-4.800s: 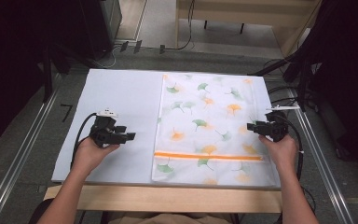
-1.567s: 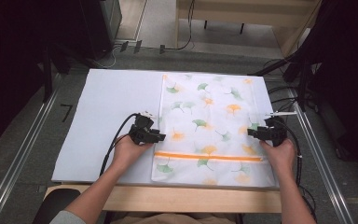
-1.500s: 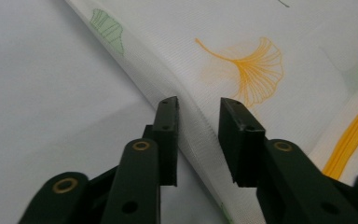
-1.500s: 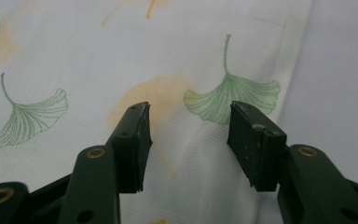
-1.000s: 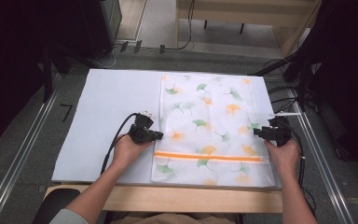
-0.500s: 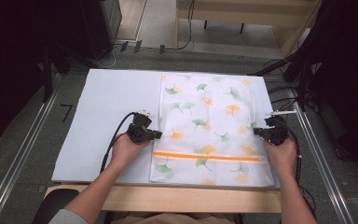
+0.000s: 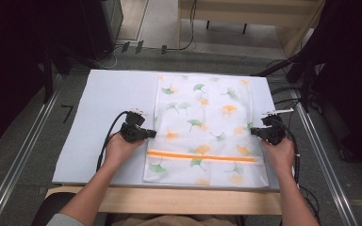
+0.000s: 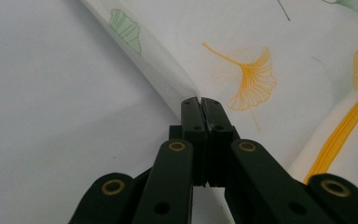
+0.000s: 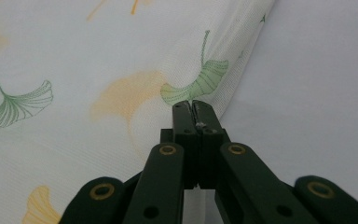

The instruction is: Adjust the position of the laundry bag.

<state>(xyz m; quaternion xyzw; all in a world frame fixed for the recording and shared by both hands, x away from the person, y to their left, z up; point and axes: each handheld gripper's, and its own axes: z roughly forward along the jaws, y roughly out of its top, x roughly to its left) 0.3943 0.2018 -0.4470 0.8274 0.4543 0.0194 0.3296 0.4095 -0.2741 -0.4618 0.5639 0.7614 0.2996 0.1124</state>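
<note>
A white mesh bag [image 7: 202, 122] printed with green and orange ginkgo leaves lies flat on a pale sheet [image 7: 103, 99], its orange zipper [image 7: 202, 156] running across near the front. My left gripper [image 7: 152, 134] is shut on the bag's left edge. In the left gripper view the closed jaws [image 8: 200, 100] pinch that edge of the bag [image 8: 284, 56], which rises slightly off the sheet, beside the zipper [image 8: 340, 133]. My right gripper [image 7: 253, 131] is shut on the right edge. The right gripper view shows its tips [image 9: 192, 103] clamped on the bag [image 9: 74, 56] by a green leaf.
The sheet covers a wooden table whose front edge [image 7: 169, 200] shows below. Metal rails [image 7: 23, 155] run along both sides on the floor. Black cables [image 7: 287, 89] lie at the right, and wooden furniture [image 7: 245, 14] stands at the back.
The left hand came in from the bare sheet to the bag's left edge. The right hand shifted slightly inward onto the right edge. The bag has stayed flat.
</note>
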